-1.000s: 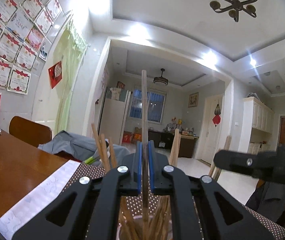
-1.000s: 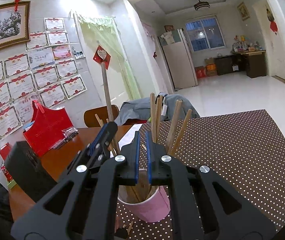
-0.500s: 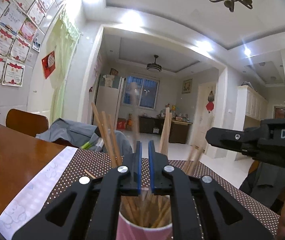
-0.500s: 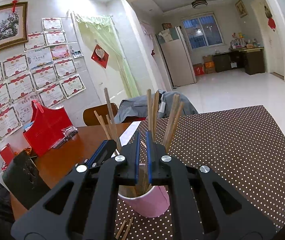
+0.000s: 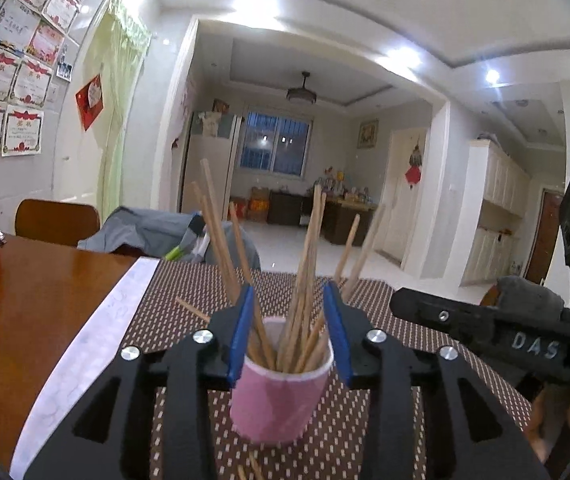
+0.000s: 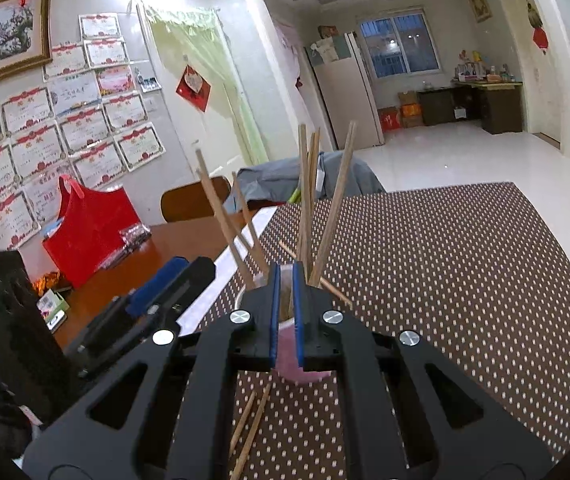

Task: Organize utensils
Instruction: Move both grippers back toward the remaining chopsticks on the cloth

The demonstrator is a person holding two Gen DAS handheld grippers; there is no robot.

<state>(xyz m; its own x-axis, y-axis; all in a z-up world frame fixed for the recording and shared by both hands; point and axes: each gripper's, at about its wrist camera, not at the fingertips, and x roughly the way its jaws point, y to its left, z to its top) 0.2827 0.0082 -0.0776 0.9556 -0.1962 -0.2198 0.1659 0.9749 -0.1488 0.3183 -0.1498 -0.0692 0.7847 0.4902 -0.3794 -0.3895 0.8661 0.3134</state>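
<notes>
A pink paper cup stands on the dotted brown tablecloth and holds several wooden chopsticks. My left gripper is open and empty, its blue pads standing either side of the cup's rim on the near side. My right gripper is shut and empty, right in front of the same cup, whose chopsticks fan out above it. Loose chopsticks lie on the cloth in front of the cup. Another loose chopstick lies behind the cup on its left.
The bare wooden table lies left of the cloth. A red bag and a black box stand on it. A chair with grey clothing draped over it is at the far edge. The right gripper's body shows at right.
My left gripper has let go of the chopstick it held upright, which is now in the cup. Its jaws have opened and it has pulled back from the cup. The right gripper stayed shut.
</notes>
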